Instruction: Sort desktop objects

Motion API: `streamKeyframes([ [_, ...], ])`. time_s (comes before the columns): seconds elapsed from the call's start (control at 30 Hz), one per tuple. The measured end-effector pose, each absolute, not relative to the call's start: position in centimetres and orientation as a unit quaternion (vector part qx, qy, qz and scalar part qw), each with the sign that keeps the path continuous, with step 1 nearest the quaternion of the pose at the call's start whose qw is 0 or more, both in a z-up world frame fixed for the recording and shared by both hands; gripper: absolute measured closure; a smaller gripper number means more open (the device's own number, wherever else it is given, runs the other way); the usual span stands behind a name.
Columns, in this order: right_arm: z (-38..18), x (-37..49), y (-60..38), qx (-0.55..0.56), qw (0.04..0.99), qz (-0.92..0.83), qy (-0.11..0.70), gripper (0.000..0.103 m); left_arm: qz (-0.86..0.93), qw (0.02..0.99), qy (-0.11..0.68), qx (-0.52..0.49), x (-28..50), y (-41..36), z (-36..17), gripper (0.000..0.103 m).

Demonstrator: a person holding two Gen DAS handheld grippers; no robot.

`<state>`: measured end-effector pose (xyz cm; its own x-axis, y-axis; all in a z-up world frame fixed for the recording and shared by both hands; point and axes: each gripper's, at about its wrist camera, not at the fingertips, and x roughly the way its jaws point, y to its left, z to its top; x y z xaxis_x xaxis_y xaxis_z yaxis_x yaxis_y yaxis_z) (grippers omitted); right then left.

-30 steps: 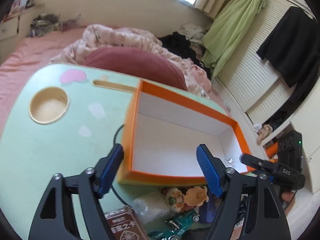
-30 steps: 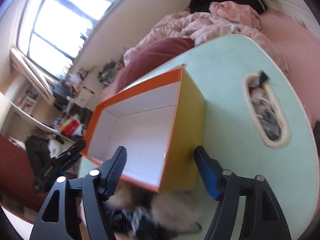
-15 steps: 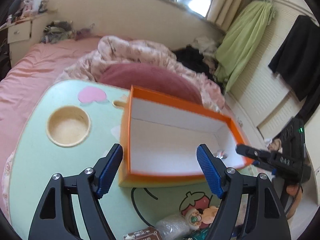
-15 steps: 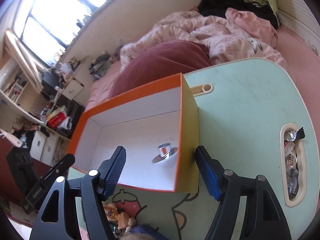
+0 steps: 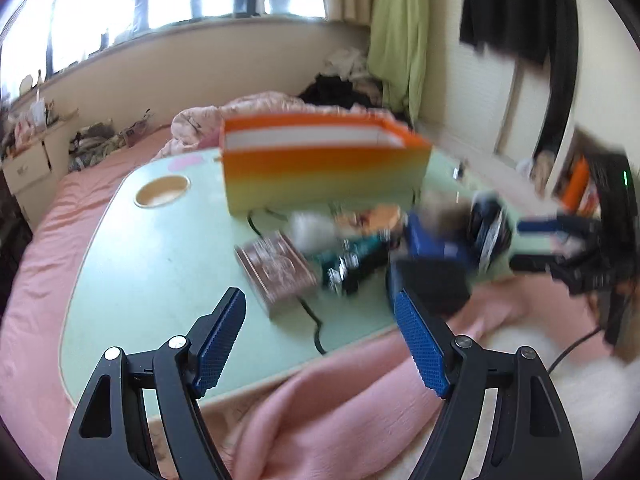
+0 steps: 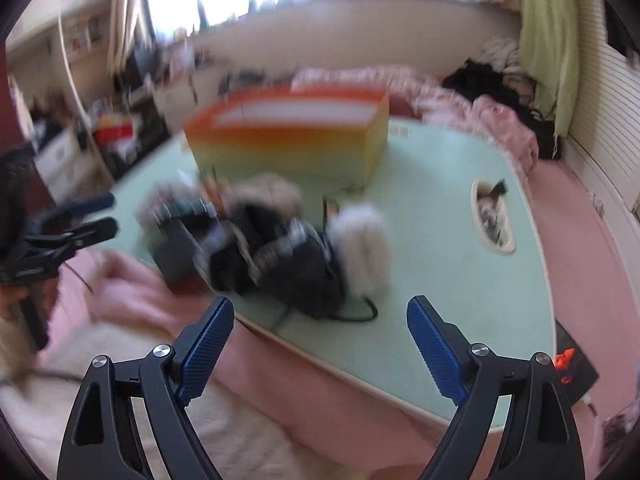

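Nearly all the sorting is left, I judge: on the surface (image 5: 132,264) the orange box (image 5: 324,172) stands behind a heap of clutter (image 6: 272,248), with a brown card pack (image 5: 276,268) beside it. My left tongs (image 5: 320,336) gape wide with nothing between them, and my right tongs (image 6: 320,344) are empty too, their jaws opening.

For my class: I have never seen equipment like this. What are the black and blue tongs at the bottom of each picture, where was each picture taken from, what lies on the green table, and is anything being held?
No robot: a person holds one set of tongs in each hand, each carrying a camera looking along its blue pads. One picture comes from the left tongs, the other from the right tongs. On the green table stand an orange box and a blurred heap of small things, among them a brown card box and a teal toy car. Nothing is held: the left tongs are open, and the right ones are opening with nothing between them.
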<state>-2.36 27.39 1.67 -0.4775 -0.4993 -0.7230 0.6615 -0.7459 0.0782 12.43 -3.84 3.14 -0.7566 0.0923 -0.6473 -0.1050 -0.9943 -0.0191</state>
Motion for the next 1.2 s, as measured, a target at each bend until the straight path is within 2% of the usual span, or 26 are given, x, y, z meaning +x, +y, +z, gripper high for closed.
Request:
streamKeyframes([
  [0.1,0.7,-3.7,26.7,0.388,0.352,-0.848,0.079,0.014,0.931,0.054,0.005,-0.36,11.0,-2.8,1.9,0.026],
  [0.23,0.3,-4.0,24.0,0.381,0.361,-0.846,0.091,0.015,0.926,0.052,-0.009,-0.373,8.4,-1.8,1.0,0.026],
  [0.33,0.4,-5.1,22.4,0.377,0.354,-0.85,0.095,0.018,0.926,0.035,0.005,-0.376,7.2,-1.4,1.0,0.026],
  [0.47,1.0,-7.6,21.1,0.371,0.336,-0.862,0.083,0.022,0.926,0.028,-0.019,-0.376,5.1,-2.3,1.0,0.026],
  [0.63,2.4,-5.0,22.2,0.338,0.332,-0.878,0.074,0.022,0.937,0.034,-0.053,-0.344,7.5,-3.4,2.5,0.026],
  [0.73,2.7,-1.7,23.2,0.31,0.322,-0.889,0.099,0.016,0.945,0.026,-0.035,-0.325,10.2,-3.2,3.3,0.026],
  [0.87,0.4,-0.8,23.4,0.349,0.315,-0.876,0.109,0.014,0.933,0.014,-0.034,-0.357,10.5,-2.8,2.0,0.023],
  [0.9,-0.4,-1.2,23.3,0.362,0.309,-0.873,0.109,0.011,0.931,0.013,-0.032,-0.364,10.1,-2.8,1.6,0.023],
  [0.97,-1.0,-1.2,23.5,0.339,0.303,-0.884,0.103,0.0,0.931,-0.008,0.001,-0.364,9.5,-2.2,0.8,0.02],
  [1.07,-1.1,-1.1,23.7,0.334,0.305,-0.886,0.102,0.0,0.93,-0.015,0.01,-0.367,8.9,-2.0,0.0,0.0],
  [1.2,-1.0,-0.9,23.7,0.33,0.306,-0.887,0.103,0.0,0.931,-0.013,0.012,-0.364,8.8,-1.9,-0.4,0.0],
])
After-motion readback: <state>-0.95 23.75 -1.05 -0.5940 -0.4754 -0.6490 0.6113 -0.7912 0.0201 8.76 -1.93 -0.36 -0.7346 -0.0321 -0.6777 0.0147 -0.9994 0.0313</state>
